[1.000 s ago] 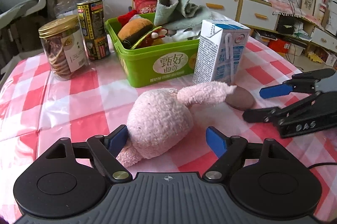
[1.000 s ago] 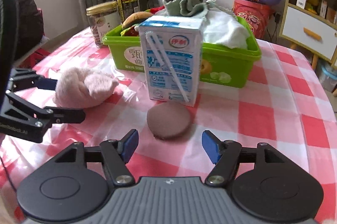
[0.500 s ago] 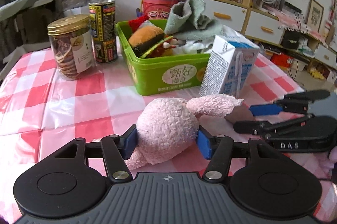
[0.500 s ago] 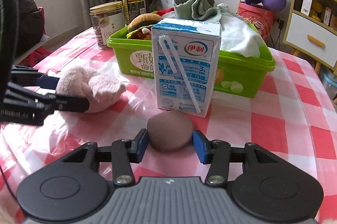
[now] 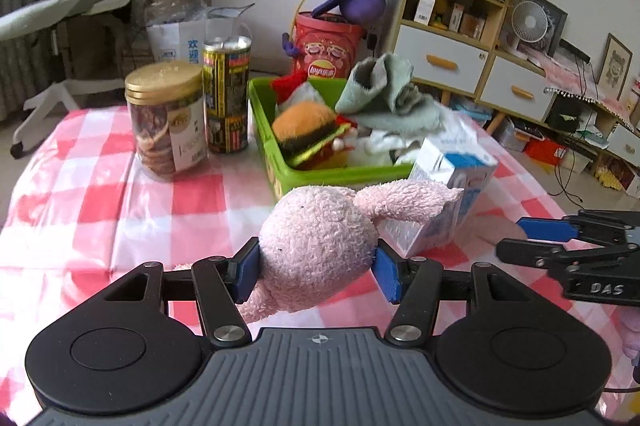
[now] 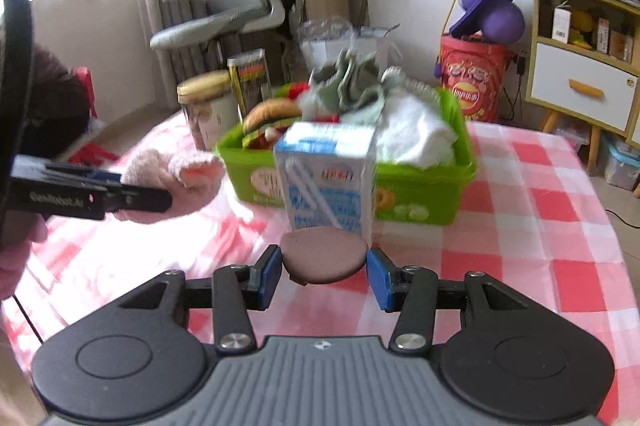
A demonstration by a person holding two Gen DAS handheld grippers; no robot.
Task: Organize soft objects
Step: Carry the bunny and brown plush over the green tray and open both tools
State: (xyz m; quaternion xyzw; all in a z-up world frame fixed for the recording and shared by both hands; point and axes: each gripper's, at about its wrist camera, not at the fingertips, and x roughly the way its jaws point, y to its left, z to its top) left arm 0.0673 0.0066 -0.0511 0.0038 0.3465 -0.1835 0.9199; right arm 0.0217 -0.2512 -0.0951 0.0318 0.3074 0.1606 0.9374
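**Both grippers clamped on soft things above the checked bench**

The left gripper (image 5: 316, 272) has its blue pads pressed into the sides of a fluffy pink plush toy (image 5: 320, 246), pinching its round body; one long floppy limb of the toy sticks out to the right, in front of a white-and-blue milk carton (image 5: 452, 198). The toy hangs clear of the red-and-white checked bench (image 5: 100, 210).

The right gripper (image 6: 322, 272) pinches a flat, round, brownish-mauve soft pad (image 6: 324, 258) edge to edge between its blue pads. The pad sits just in front of the carton's lower face in that view; whether it touches the carton cannot be told.

Behind the carton stands a bright green plastic bin (image 5: 340, 176), already crowded with soft items: a plush hamburger (image 5: 308, 130), a crumpled grey-green cloth (image 5: 388, 94) piled on top, and white fabric (image 6: 416, 130) at the right side.

To the left of the bin stand a clear jar with a gold lid (image 5: 166, 118) and, just beside it, a tall black-and-yellow printed can (image 5: 226, 94).

From the right wrist view the left gripper reaches in from the left edge with the pink toy in its grasp, well apart from the pad.
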